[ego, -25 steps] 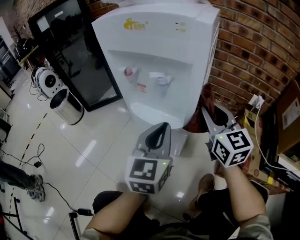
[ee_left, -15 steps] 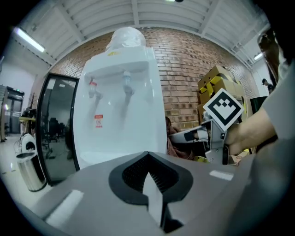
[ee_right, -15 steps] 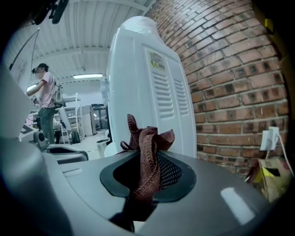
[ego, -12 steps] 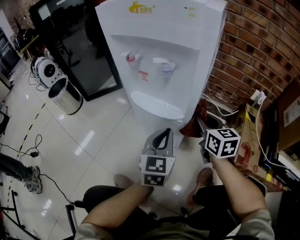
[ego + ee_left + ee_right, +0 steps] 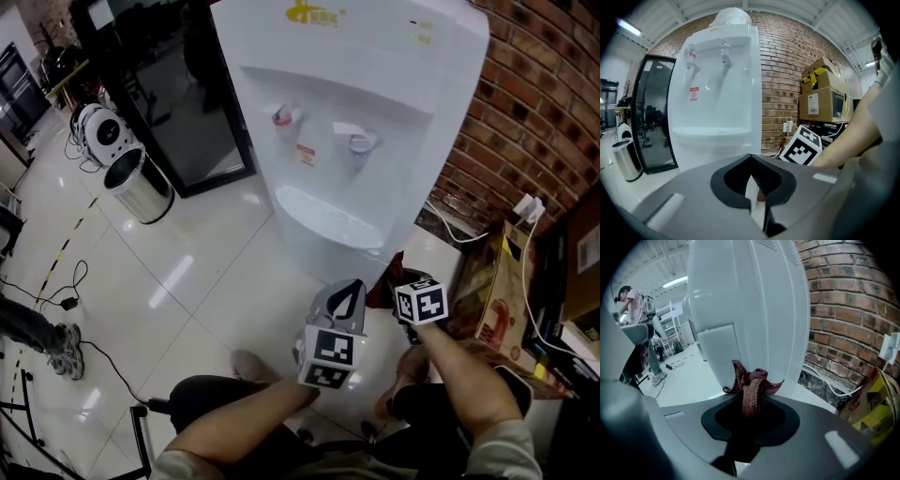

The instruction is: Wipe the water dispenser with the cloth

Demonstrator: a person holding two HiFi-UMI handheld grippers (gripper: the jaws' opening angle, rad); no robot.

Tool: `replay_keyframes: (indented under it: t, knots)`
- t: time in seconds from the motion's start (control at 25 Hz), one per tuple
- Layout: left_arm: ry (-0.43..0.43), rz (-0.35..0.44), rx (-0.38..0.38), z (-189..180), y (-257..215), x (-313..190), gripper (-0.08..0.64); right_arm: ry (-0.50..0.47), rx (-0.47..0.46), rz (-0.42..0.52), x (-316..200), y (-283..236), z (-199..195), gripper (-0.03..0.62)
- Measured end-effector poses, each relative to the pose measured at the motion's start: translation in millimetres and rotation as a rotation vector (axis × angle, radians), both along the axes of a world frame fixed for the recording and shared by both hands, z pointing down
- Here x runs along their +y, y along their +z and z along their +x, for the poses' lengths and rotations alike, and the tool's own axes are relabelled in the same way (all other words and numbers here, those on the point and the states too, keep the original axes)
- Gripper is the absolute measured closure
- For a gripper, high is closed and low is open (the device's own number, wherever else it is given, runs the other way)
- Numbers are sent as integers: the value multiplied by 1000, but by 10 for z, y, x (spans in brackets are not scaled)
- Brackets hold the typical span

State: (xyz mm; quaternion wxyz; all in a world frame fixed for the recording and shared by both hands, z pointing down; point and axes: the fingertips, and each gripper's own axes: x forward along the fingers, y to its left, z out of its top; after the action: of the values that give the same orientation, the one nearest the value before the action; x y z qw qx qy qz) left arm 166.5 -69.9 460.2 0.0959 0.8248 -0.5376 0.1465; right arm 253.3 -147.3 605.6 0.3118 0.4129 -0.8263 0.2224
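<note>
cloth (image 5: 751,389): dark red, bunched, centre of the right gripper view; in the head view it's lower centre-right, low by the dispenser's base
water dispenser (image 5: 361,122): white, upper centre of the head view; red and blue taps, drip tray below them; no bottle visible in the head view
right gripper (image 5: 750,405): jaws partly closed, clamped on the cloth, which sticks out past the tips; aimed at the dispenser's lower side panel
cloth contact: close to the panel, can't tell if it touches
left gripper (image 5: 753,188): jaws together, nothing in them; lower centre of the head view, facing the dispenser front
progress: cloth is in hand, so the pickup is done; no wipe marks or wet streaks show, so the wiped area can't be judged; looks like the lower side panel is up next, front and top probably left
surroundings: brick wall (image 5: 525,122) at right, metal bin (image 5: 141,183) upper left
</note>
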Motion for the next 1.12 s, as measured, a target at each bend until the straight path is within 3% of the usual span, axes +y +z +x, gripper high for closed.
replay_keyframes:
  t: [0.36, 0.68, 0.88, 1.04, 1.12]
  knots:
    - [-3, -66, -46, -152, 267, 57, 560, 14, 94, -82, 123, 757, -37, 497]
    - [40, -56, -23, 12, 196, -15, 560, -9, 107, -140, 120, 843, -7, 492]
    - [74, 17, -17, 186, -119, -66, 560, 60, 52, -162, 221, 535, 130, 492]
    - [107, 110, -55, 332, -481, -81, 560, 110, -5, -74, 104, -24, 258, 492]
    - [122, 151, -64, 414, -689, -77, 560, 167, -113, -14, -45, -435, 352, 492]
